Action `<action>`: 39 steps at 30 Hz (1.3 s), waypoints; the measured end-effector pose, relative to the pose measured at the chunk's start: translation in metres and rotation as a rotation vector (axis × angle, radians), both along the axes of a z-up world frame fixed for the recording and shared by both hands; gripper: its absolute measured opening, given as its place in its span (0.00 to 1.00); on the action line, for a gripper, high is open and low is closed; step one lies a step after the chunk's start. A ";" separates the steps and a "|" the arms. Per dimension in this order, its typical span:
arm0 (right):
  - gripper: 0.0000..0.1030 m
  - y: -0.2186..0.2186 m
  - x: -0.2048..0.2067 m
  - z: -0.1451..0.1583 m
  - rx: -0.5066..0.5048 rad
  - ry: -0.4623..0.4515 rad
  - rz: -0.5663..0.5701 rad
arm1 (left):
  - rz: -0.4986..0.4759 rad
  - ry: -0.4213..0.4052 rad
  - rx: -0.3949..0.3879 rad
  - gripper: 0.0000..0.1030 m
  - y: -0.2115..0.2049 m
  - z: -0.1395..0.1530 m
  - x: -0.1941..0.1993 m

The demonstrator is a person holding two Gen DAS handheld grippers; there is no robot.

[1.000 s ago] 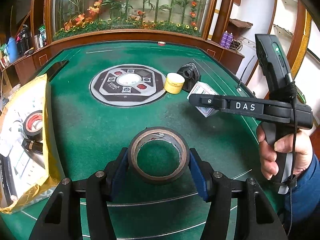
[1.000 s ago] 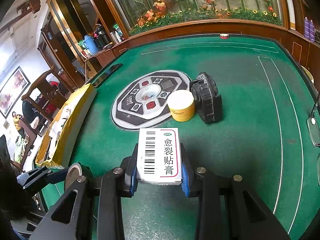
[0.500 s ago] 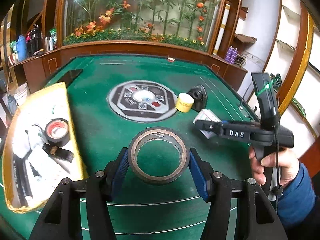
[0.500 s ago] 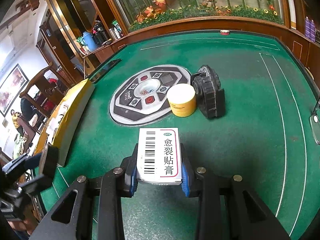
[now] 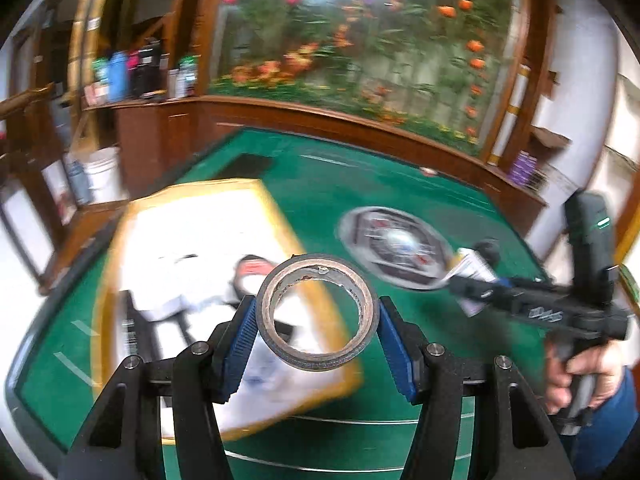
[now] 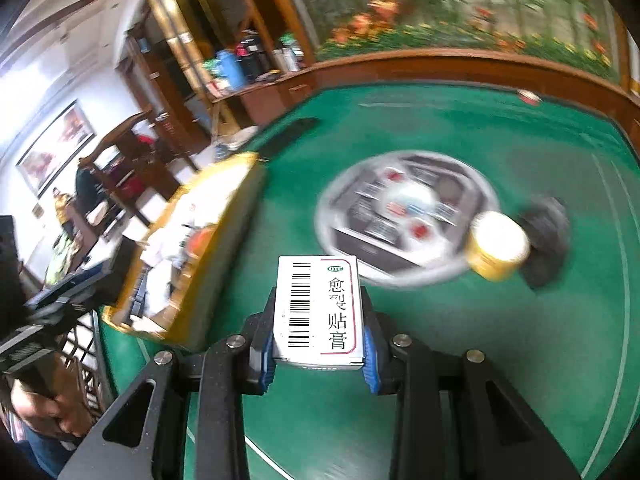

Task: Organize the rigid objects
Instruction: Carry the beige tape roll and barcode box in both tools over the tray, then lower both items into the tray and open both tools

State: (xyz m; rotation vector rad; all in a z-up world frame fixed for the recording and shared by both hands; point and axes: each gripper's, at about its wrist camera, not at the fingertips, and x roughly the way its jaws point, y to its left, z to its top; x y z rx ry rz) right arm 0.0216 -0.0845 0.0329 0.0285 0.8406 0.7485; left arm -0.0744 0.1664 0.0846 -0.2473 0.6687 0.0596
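My left gripper (image 5: 316,322) is shut on a dark roll of tape (image 5: 317,350) and holds it in the air above the near right corner of a yellow box (image 5: 280,204). My right gripper (image 6: 319,350) is shut on a white medicine box (image 6: 319,308) with a barcode, above the green table. The right gripper also shows in the left wrist view (image 5: 472,292), off to the right of the tape. The yellow box (image 6: 236,184) lies to the left in the right wrist view and holds a red-and-black tape roll (image 5: 252,270) and white packets.
A round grey control panel (image 6: 408,208) sits in the middle of the green table (image 6: 520,360). A yellow jar (image 6: 498,246) and a black wheel (image 6: 546,230) stand at its right. Wooden cabinets and a flower display ring the table. Both views are motion-blurred.
Both grippers have swung left toward the yellow box. The tape roll now hangs over the box's corner. The medicine box is closer to the box. Both grips are unchanged.
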 end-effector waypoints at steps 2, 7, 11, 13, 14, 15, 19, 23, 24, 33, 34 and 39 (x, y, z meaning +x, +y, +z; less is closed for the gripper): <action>0.31 0.026 0.000 0.011 -0.006 -0.020 0.039 | 0.038 0.021 -0.021 0.61 0.019 -0.010 -0.002; 0.32 0.098 -0.003 0.024 -0.044 -0.059 0.137 | 0.110 0.066 -0.046 0.61 0.051 -0.034 -0.006; 0.32 0.150 0.008 0.015 -0.067 -0.024 0.187 | 0.125 0.090 -0.041 0.61 0.057 -0.047 -0.005; 0.32 0.172 0.013 0.006 -0.090 -0.011 0.204 | 0.131 0.099 -0.042 0.61 0.060 -0.052 -0.006; 0.32 0.180 0.015 0.003 -0.102 -0.006 0.205 | 0.133 0.102 -0.044 0.61 0.061 -0.053 -0.006; 0.32 0.190 0.016 0.000 -0.115 -0.004 0.211 | 0.138 0.105 -0.048 0.61 0.064 -0.056 -0.006; 0.32 0.220 0.016 -0.009 -0.173 -0.015 0.224 | 0.137 0.098 -0.069 0.61 0.069 -0.058 -0.007; 0.32 0.242 0.021 -0.011 -0.194 -0.008 0.224 | 0.141 0.104 -0.099 0.62 0.075 -0.061 -0.006; 0.32 0.245 0.020 -0.012 -0.196 -0.009 0.225 | 0.142 0.102 -0.110 0.62 0.076 -0.061 -0.007; 0.65 0.240 0.021 -0.002 -0.144 0.001 0.201 | 0.153 0.107 -0.094 0.77 0.073 -0.062 -0.006; 0.65 0.237 0.019 0.002 -0.139 -0.011 0.198 | 0.152 0.099 -0.100 0.77 0.074 -0.061 -0.008; 0.65 0.214 0.010 0.018 -0.074 -0.026 0.193 | 0.180 0.070 -0.090 0.77 0.074 -0.059 -0.015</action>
